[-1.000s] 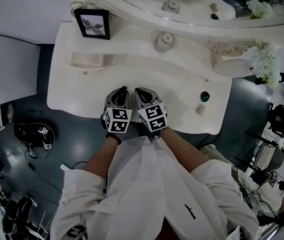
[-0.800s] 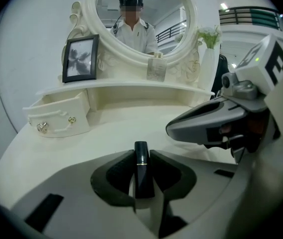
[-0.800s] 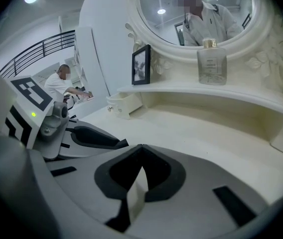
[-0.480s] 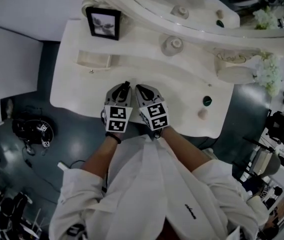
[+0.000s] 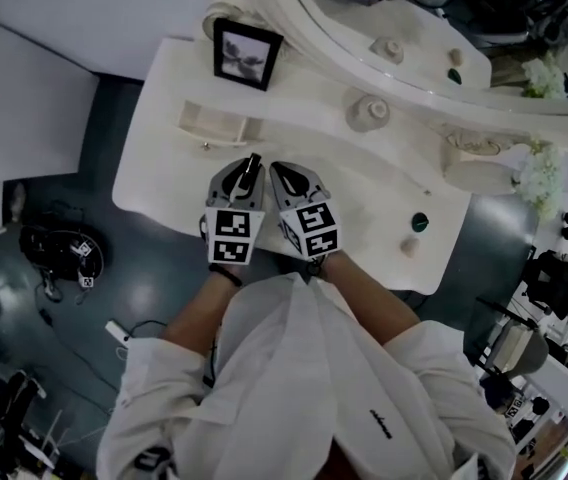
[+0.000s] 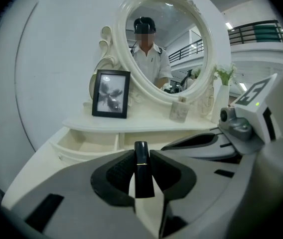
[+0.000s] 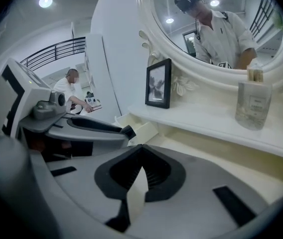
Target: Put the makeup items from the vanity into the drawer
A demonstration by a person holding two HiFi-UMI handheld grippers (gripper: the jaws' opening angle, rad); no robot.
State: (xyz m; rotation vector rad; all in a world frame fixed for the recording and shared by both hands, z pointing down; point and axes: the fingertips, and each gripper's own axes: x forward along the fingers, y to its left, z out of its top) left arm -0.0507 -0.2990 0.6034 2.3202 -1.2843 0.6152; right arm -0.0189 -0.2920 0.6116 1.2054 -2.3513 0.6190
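The white vanity [image 5: 164,183] has a small drawer [image 5: 209,123] standing open under its shelf. My left gripper [image 5: 247,171] is shut on a black lipstick tube [image 6: 141,168] with a thin gold band, held upright between the pads, just short of the drawer [image 6: 84,141]. Right beside it, my right gripper [image 5: 277,175] hovers over the vanity top, shut and with nothing in it [image 7: 140,151]. A dark green round item [image 5: 420,221] and a beige item [image 5: 410,247] lie on the vanity's right end.
A black picture frame [image 5: 247,53] and a glass perfume bottle [image 5: 369,113] stand on the shelf below the oval mirror [image 6: 169,39]. White flowers [image 5: 536,173] are at the far right. Cables and gear [image 5: 59,258] lie on the dark floor to the left.
Both grippers have edged left and forward, side by side, so the lipstick now sits closer to the open drawer. The head view has swung a little.
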